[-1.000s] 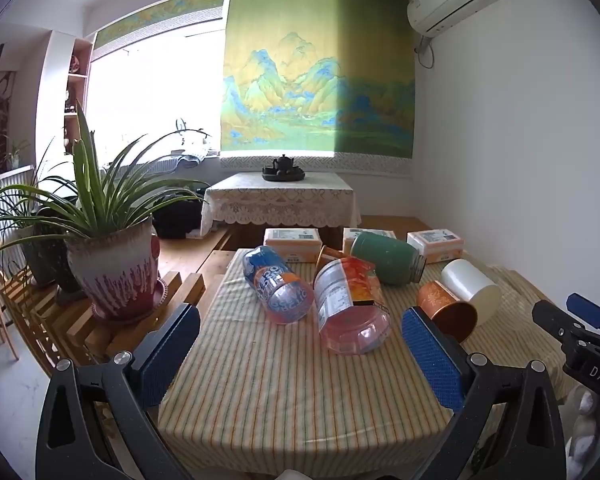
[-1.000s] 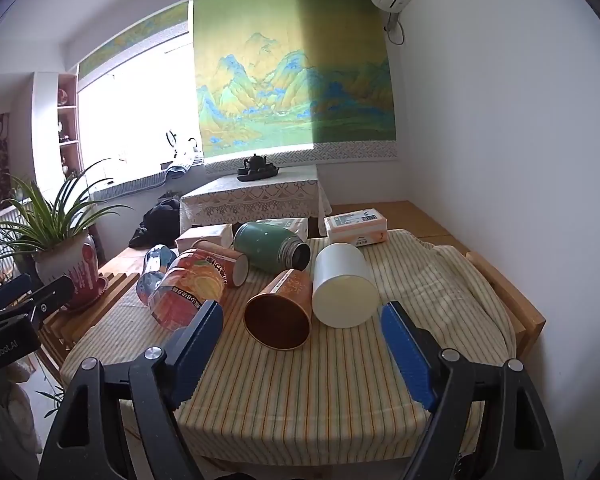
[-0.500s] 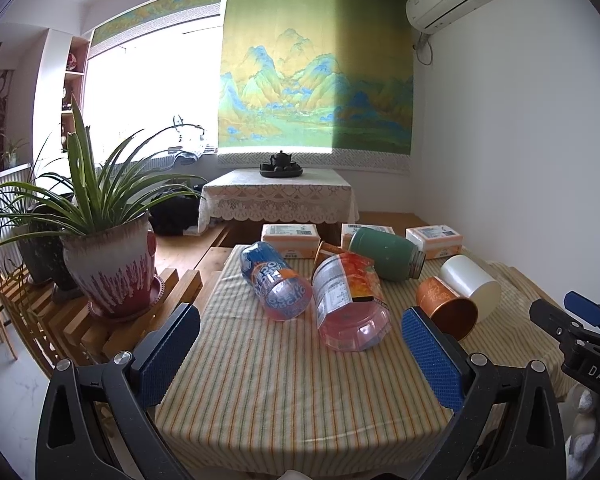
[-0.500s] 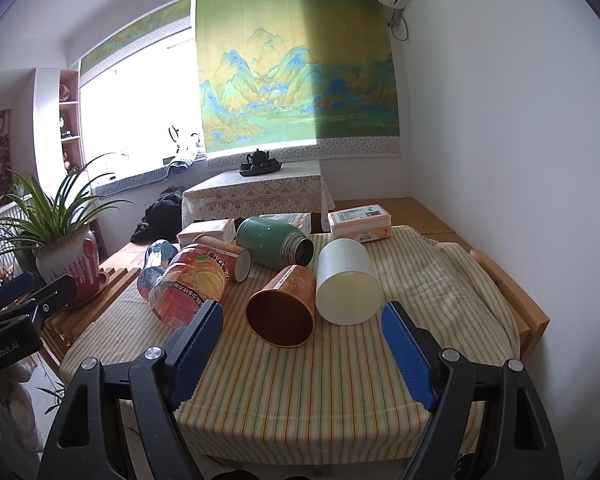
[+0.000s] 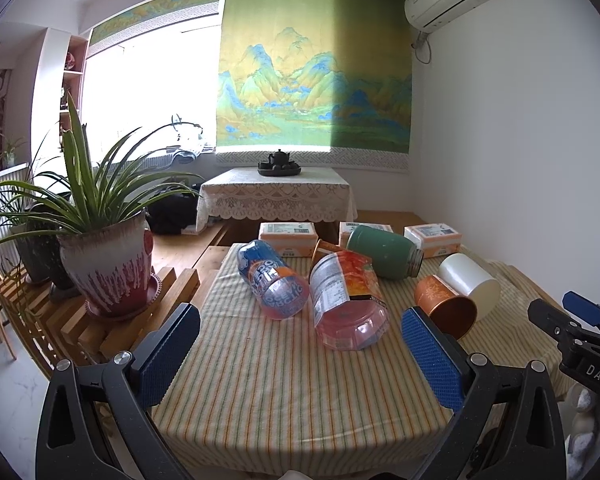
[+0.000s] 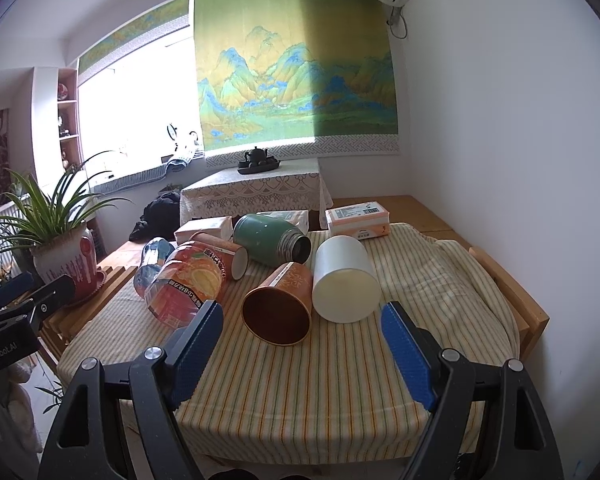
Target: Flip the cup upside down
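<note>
An orange paper cup lies on its side on the striped tablecloth, its open mouth toward me; it also shows in the left wrist view. A white cup lies on its side touching its right flank, and shows in the left wrist view. My right gripper is open and empty, just short of both cups. My left gripper is open and empty, short of the lying bottles. The right gripper's tip shows at the left wrist view's right edge.
Lying on the table: a green flask, an orange-label bottle, a blue-label bottle, another orange cup. Tissue packs at the back. A potted plant on a wooden rack at left. Wall close on the right.
Both grippers have crept slightly closer to the table; the objects sit a little lower and larger in view. Nothing on the table has moved.
</note>
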### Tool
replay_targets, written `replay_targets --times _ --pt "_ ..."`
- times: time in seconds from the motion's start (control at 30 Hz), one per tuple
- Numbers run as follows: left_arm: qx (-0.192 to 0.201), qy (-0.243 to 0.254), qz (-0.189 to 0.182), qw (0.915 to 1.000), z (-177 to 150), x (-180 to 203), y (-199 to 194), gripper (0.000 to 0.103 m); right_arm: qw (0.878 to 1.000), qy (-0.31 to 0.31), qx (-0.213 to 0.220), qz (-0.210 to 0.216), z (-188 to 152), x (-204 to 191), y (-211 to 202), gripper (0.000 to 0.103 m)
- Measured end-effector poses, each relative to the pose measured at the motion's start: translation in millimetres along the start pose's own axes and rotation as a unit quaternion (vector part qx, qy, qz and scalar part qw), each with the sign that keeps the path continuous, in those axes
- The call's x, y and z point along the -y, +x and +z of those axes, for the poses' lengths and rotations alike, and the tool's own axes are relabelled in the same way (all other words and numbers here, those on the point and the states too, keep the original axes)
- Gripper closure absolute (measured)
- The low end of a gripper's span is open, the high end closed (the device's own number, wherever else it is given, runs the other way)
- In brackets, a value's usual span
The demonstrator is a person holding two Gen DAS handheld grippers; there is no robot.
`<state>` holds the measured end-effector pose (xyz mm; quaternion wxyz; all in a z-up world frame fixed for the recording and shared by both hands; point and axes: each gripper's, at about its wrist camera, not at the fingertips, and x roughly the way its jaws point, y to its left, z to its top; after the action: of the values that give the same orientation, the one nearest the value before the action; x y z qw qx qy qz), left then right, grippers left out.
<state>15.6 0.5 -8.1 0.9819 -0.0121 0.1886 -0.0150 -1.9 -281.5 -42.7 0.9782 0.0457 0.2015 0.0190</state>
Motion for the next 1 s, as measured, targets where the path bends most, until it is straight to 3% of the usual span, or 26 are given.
replay_targets --times 1.0 --pt "-0.002 -0.003 -0.003 1.0 -2.6 -0.2 2.6 0.001 1.0 -0.003 0.014 -0.006 3.6 1.1 -2.4 0.025"
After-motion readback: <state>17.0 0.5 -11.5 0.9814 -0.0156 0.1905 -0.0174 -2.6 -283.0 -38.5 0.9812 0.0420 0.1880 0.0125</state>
